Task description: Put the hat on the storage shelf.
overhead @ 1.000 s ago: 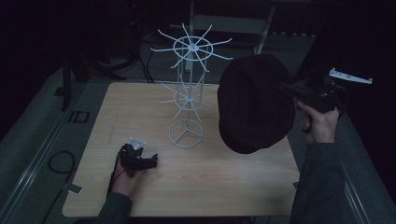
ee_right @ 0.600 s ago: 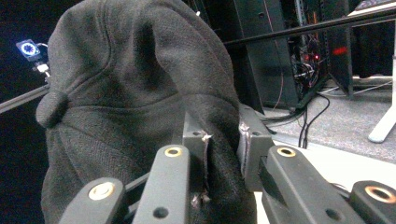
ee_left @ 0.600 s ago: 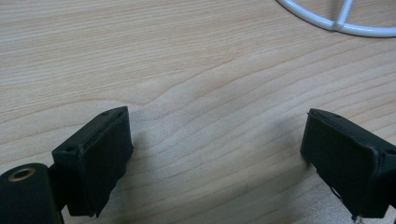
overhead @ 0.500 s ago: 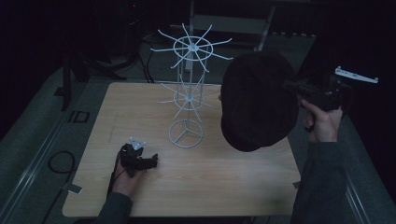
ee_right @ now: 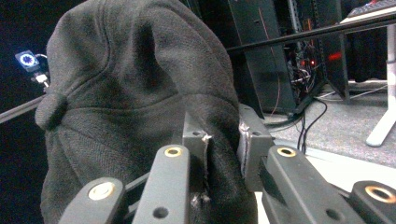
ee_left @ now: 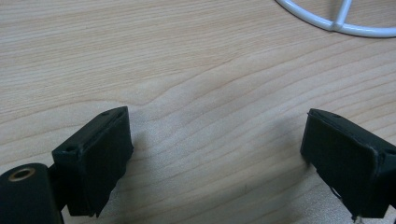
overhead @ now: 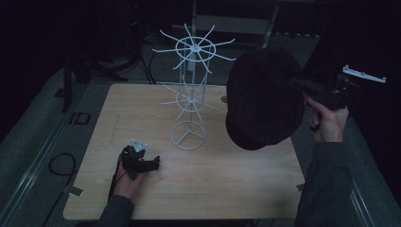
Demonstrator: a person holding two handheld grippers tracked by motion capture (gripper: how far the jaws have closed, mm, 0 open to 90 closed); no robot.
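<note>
While the right gripper pinches the black cap aloft over the table's right edge, no prong of the white rack bears it; left gripper rests open, empty, near the front edge.

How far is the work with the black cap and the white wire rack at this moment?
Done: the right gripper has the black cap pinched and lifted off the table. In hand: the cap hangs beside the white wire rack. Left: probably hanging it on a prong. The left gripper rests open on the table.
</note>
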